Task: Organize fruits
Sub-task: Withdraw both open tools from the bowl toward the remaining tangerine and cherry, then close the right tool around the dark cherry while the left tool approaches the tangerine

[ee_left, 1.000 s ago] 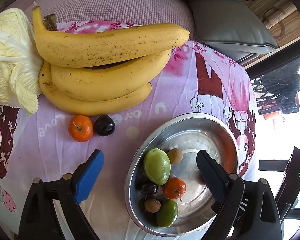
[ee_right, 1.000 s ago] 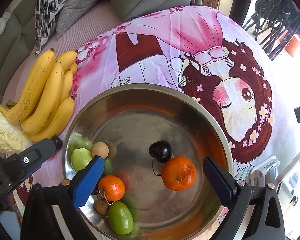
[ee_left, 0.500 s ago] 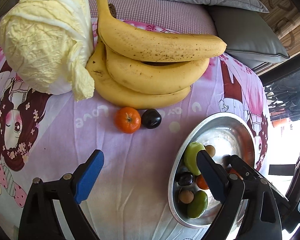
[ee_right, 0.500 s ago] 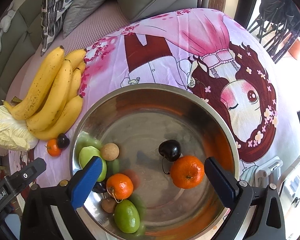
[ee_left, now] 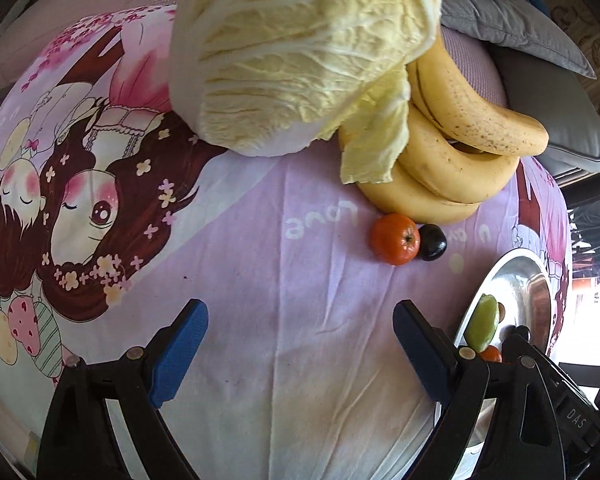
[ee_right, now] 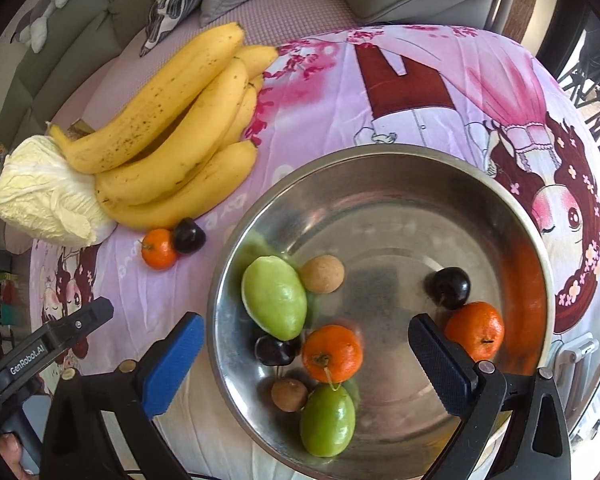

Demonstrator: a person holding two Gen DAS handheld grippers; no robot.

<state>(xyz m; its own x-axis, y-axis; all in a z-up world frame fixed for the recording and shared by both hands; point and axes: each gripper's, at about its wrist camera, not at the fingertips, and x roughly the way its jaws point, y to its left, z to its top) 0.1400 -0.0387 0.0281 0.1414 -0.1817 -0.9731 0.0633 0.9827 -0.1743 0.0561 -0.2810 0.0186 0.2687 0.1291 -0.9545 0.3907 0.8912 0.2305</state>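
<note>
Both tongs are wide open and hold nothing. The left tongs (ee_left: 300, 354) hang over the cloth (ee_left: 260, 280). The right tongs (ee_right: 306, 360) hang over the bowl (ee_right: 380, 160) of fruit.

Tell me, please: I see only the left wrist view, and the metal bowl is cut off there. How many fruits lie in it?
Observer: Eight lie in the metal bowl: two green fruits, two oranges, two dark fruits, two brown fruits.
Operator: Do the right tongs hold anything?
Observer: No, the right tongs are open and empty, above the bowl.
Operator: Is there free room inside?
Observer: Yes, the far half is bare steel.
</note>
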